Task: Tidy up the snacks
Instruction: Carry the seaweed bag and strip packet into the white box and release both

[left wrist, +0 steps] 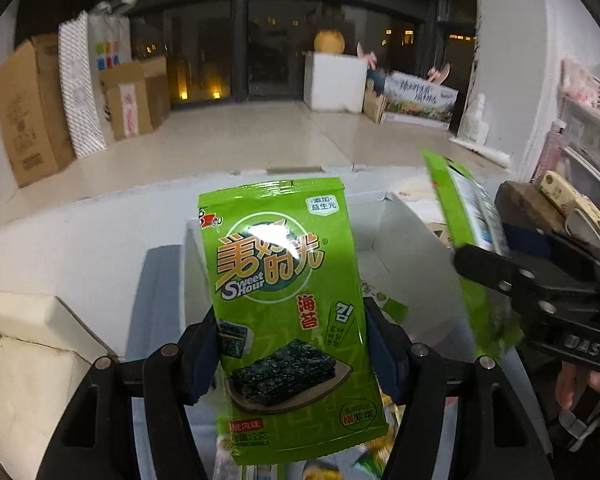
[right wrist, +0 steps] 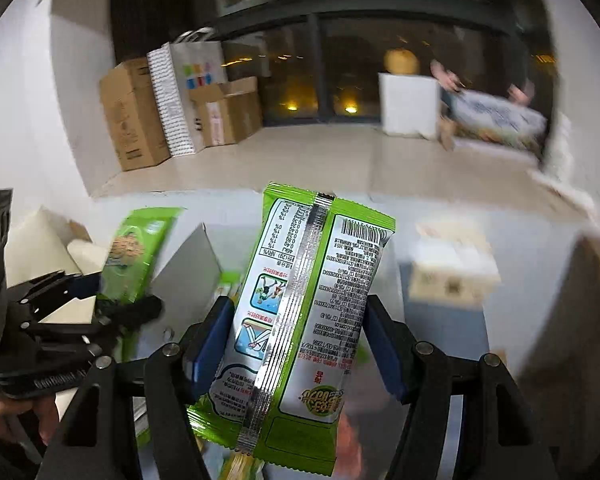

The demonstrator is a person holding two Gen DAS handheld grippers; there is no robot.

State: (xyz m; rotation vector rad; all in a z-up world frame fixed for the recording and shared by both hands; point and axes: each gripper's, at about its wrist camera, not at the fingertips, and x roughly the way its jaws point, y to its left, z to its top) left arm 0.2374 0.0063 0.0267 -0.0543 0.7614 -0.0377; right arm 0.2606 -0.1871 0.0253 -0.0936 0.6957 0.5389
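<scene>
Left wrist: your left gripper (left wrist: 290, 354) clamps a seaweed packet (left wrist: 288, 312); right gripper (right wrist: 296, 350) clamps another (right wrist: 304, 320). Mid-carry; next, set both in the white box (left wrist: 404, 232).

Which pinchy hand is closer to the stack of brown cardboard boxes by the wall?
Left. The cardboard boxes stand on the far left; the left gripper, holding a seaweed packet, is on their side. The right gripper, holding another packet, is further right.
</scene>
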